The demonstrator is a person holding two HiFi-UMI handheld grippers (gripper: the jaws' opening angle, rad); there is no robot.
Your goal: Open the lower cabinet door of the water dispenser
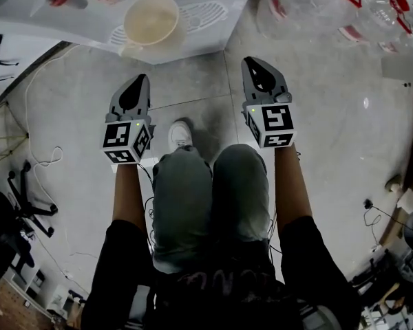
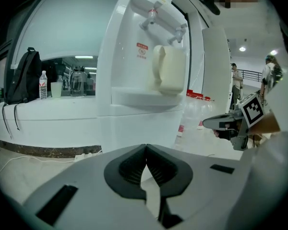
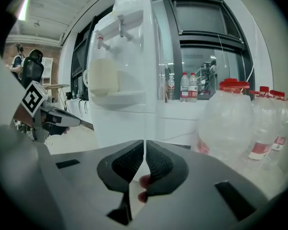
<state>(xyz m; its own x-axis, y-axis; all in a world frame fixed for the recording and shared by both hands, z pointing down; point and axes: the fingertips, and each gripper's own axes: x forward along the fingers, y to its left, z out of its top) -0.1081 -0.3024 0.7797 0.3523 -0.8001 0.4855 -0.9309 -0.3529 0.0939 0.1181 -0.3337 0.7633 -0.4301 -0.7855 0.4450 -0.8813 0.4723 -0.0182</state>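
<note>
Left hand-held gripper (image 1: 142,79) and right hand-held gripper (image 1: 253,62) lie side by side in the head view, well apart. Both aim ahead at the water dispenser (image 1: 193,43), whose white front shelf carries a cream cup (image 1: 151,19). My forearms (image 1: 127,198) reach straight forward outside my bent knees (image 1: 182,177). From up here the lower cabinet door is hidden under that shelf, and the dispenser's top is cut off.

In the left gripper view, the left hand-held gripper (image 2: 145,146) has its jaws pressed together with nothing between them. The water dispenser (image 2: 134,47) stands upright ahead, long axis vertical, its tap side turned toward the picture's right. The lower cabinet door (image 2: 134,128) is the plain white panel beneath the shelf. Its bottom is hidden behind my gripper's body, and I cannot make out a handle.

In the right gripper view, the right hand-held gripper (image 3: 144,142) is likewise closed and empty. The water dispenser (image 3: 129,56) rises upright ahead, and the lower cabinet door (image 3: 122,126) shows only as a white strip above the gripper body. Clear water jugs (image 3: 230,123) stand just right of it.
</note>
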